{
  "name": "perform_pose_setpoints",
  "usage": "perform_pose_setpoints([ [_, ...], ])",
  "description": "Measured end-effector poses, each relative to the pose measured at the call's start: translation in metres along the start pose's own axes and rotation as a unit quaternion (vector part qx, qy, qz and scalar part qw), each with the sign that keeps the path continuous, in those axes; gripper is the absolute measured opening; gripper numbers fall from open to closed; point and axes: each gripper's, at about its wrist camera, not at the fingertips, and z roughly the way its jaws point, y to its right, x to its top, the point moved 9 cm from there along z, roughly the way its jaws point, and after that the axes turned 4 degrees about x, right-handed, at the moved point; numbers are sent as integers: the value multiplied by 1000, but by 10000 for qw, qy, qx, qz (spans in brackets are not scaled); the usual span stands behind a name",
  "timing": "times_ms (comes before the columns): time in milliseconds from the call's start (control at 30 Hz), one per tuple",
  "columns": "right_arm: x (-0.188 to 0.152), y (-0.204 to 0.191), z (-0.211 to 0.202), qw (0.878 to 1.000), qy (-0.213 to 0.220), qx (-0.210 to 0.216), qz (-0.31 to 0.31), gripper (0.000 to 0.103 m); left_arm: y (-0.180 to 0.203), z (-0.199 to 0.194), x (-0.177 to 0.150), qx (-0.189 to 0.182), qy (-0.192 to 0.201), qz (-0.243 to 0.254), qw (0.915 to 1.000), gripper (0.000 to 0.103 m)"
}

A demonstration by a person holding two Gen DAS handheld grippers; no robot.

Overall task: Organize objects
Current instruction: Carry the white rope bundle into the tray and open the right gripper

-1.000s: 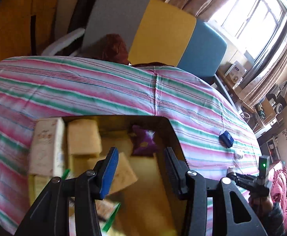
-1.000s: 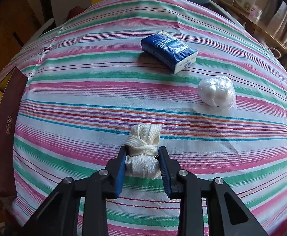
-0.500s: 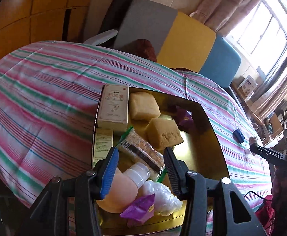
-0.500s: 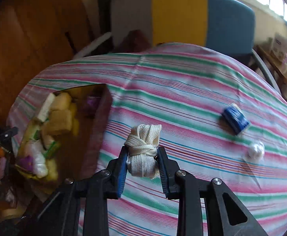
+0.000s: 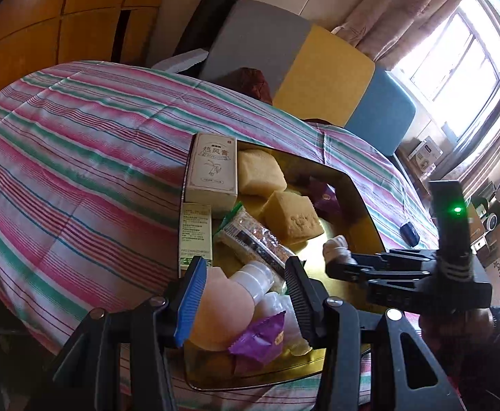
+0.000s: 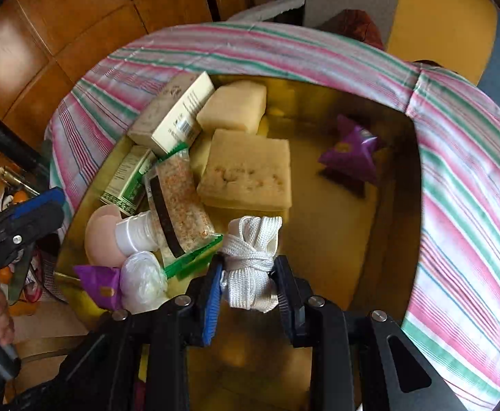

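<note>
White cord bundle [image 6: 250, 260] clamped in my right fingers [image 6: 248, 284] above gold tray [image 6: 352, 205]; next, release; left fingers [image 5: 244, 303] apart, empty.

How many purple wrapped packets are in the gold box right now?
2. One purple packet lies alone at the far right side of the gold box; the other purple packet sits in the near left corner beside the clear plastic ball. More may be buried.

A lived-in home room: striped bedsheet [image 5: 78, 157], curtained window [image 5: 455, 58], colour-block chair [image 5: 318, 78], wooden cupboards [image 5: 61, 27].
</note>
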Motion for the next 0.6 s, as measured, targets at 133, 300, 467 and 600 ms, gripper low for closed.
perform_pose_setpoints([
  [133, 4, -4, 15, 10000, -45, -14, 49, 35, -5, 1, -4, 67, -13, 22, 10000, 48],
  [300, 4, -7, 9, 9995, 193, 186, 161, 63, -2, 1, -7, 113, -31, 113, 9999, 48],
  [467, 4, -5, -23, 9974, 644, 207, 266, 65, 12, -6, -3, 181, 105, 398, 9990, 48],
  [600, -1, 10, -59, 9923, 1123, 196, 475, 75, 28, -10, 0, 173, 154, 613, 9979, 48],
])
